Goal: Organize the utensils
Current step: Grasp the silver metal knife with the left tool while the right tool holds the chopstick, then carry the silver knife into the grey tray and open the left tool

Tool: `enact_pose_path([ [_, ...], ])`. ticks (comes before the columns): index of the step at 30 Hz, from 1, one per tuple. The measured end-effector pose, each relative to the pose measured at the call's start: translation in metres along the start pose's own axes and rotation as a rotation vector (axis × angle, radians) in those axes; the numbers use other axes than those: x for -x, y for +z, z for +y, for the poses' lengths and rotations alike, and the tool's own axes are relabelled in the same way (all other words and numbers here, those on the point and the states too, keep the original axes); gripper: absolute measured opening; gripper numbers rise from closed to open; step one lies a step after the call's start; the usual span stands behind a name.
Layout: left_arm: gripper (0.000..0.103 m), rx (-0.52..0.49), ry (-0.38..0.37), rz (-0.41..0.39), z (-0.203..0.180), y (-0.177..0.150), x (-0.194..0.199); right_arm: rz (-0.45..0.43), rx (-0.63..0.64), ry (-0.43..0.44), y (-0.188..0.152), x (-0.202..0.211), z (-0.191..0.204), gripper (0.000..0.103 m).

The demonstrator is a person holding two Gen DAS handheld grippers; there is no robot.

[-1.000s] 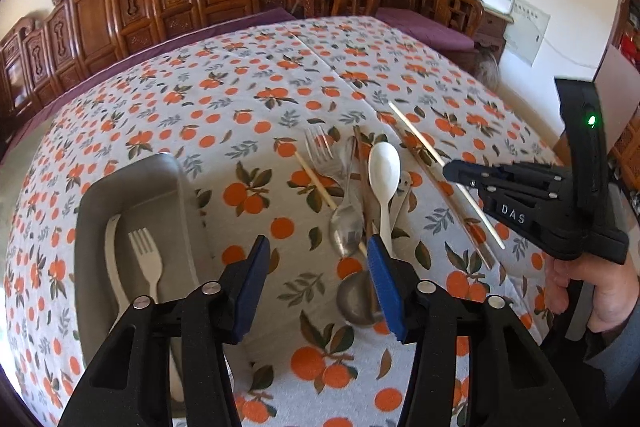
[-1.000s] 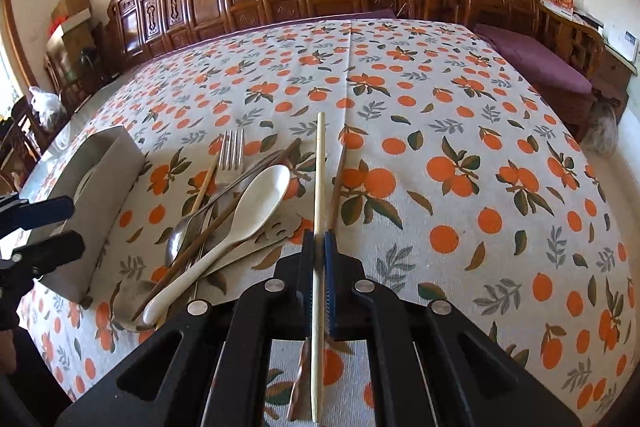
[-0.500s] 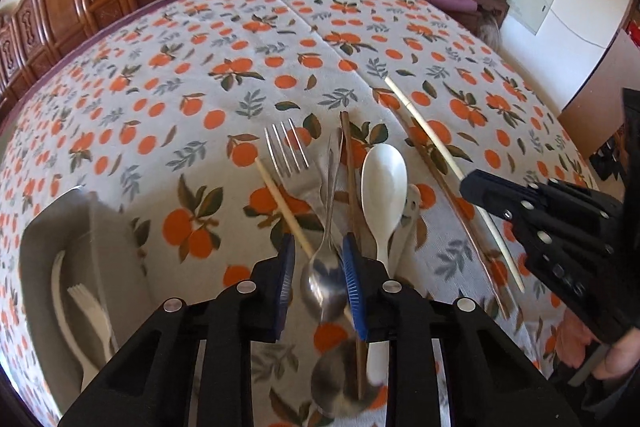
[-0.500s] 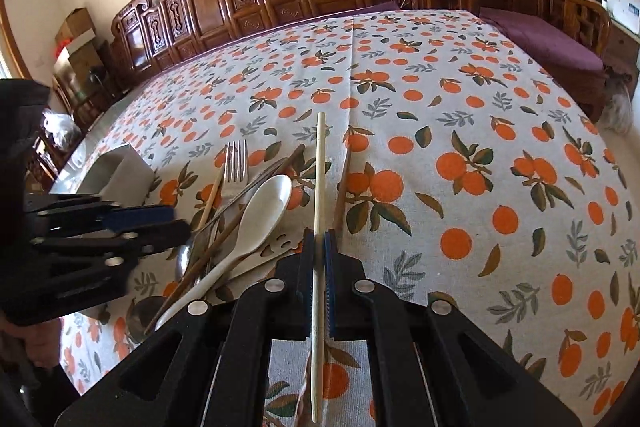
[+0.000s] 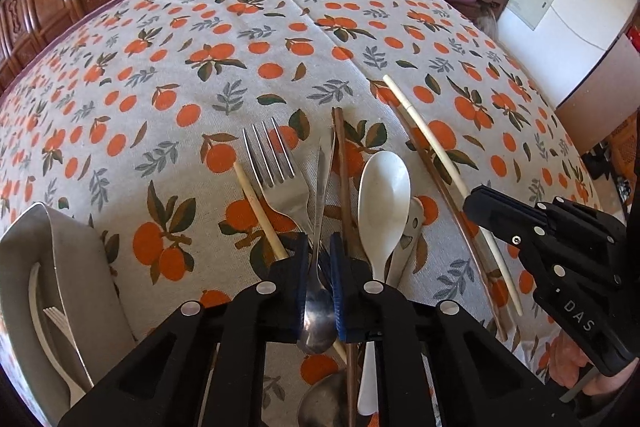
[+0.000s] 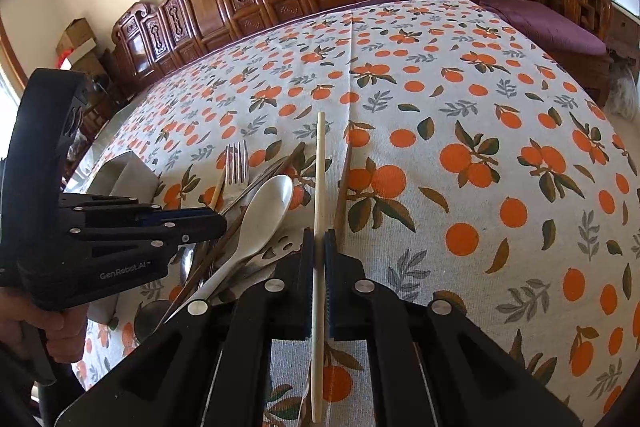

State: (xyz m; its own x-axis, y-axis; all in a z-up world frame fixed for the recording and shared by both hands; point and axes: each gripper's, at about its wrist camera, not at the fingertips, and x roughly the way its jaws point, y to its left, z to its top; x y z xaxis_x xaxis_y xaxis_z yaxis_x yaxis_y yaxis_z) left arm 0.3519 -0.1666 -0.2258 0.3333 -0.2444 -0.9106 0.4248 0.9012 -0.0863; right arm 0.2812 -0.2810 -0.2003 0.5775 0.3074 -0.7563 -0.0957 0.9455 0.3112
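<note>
the left gripper [image 5: 319, 281] has its blue-padded jaws drawn narrow around the neck of a shiny steel spoon [image 5: 318, 319], whose bowl sits between and behind the pads and whose thin handle runs forward over the orange-print tablecloth [image 5: 248, 39]. whether the pads actually press the metal is hard to make out, because the black finger bodies cover the contact. just left of the handle lies a steel four-tined fork [image 5: 272, 167], with a pale bamboo chopstick [image 5: 260, 211] slanting under it and vanishing beneath the left finger. to the right lie a dark brown wooden chopstick [image 5: 343, 179], partly hidden by the gripper, and a white plastic spoon [image 5: 382, 203] resting over a smaller pale utensil that is mostly covered. a second steel spoon bowl [image 5: 324, 403] is cut off at the bottom edge. the grey rectangular tray [image 5: 72, 251] at far left holds a white plastic fork [image 5: 60, 323], only partly visible.

the right gripper [image 6: 319, 247] is clamped on a long cream-coloured chopstick [image 6: 319, 179] that points forward over the cloth; its rear end passes between the arms to the frame's bottom. a brown chopstick [image 6: 343, 195] lies just right of it, its near end hidden by the finger.
</note>
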Motion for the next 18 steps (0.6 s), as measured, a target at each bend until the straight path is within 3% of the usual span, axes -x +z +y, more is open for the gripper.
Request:
enact_pose_path([
  [9,0.002,-0.018,0.032,-0.028,0.004,-0.008,0.016,0.006,0.014,0.001,-0.002,-0.001,0.006,0.006],
  [18,0.002,0.001,0.044,-0.088,0.006,-0.026,0.056,-0.001,0.046,-0.005,-0.004,0.003,0.013,0.006],
])
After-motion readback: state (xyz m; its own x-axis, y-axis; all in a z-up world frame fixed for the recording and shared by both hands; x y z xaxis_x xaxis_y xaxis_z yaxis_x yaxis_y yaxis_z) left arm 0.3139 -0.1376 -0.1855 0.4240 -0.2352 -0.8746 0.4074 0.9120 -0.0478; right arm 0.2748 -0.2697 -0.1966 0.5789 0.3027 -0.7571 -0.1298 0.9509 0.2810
